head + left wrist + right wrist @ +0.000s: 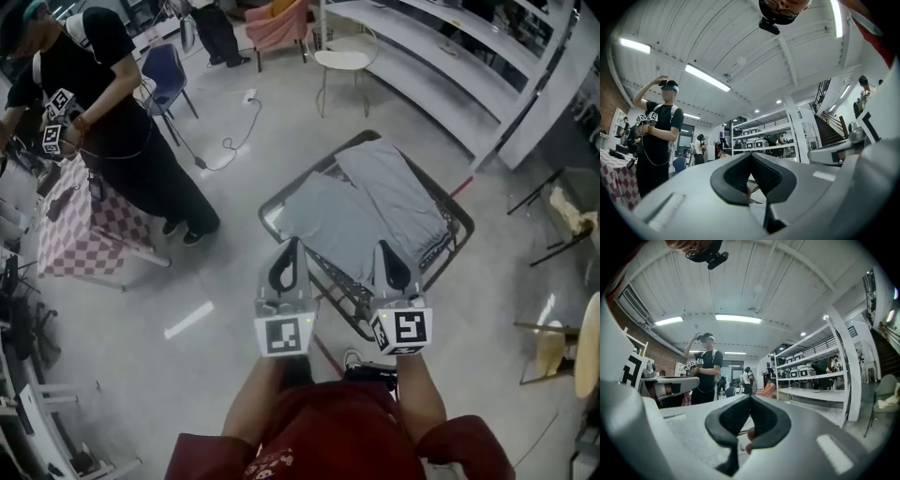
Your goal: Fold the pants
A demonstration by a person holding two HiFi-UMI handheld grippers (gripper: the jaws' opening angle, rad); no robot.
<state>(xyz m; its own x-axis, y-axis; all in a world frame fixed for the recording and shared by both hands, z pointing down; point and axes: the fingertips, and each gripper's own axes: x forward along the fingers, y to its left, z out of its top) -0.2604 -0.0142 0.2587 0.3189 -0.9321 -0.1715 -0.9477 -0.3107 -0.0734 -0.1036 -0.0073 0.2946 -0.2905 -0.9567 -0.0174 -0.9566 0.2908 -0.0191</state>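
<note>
Grey pants [366, 211] lie spread flat on a small dark-framed table [462, 225] in the head view, legs running toward the far right. My left gripper [291, 246] hovers over the pants' near left edge. My right gripper [386, 247] is beside it, over the near right edge. Both point roughly level. In the left gripper view the left gripper [751, 157] has its dark pads pressed together with no cloth between them. In the right gripper view the right gripper [750, 399] is shut and empty in the same way.
A person in black [112, 112] stands at the left beside a table with a checkered cloth [80, 230]. A blue chair [164, 70], a white stool [344, 61] and a floor cable [234, 141] lie beyond. White shelving [469, 56] runs along the far right.
</note>
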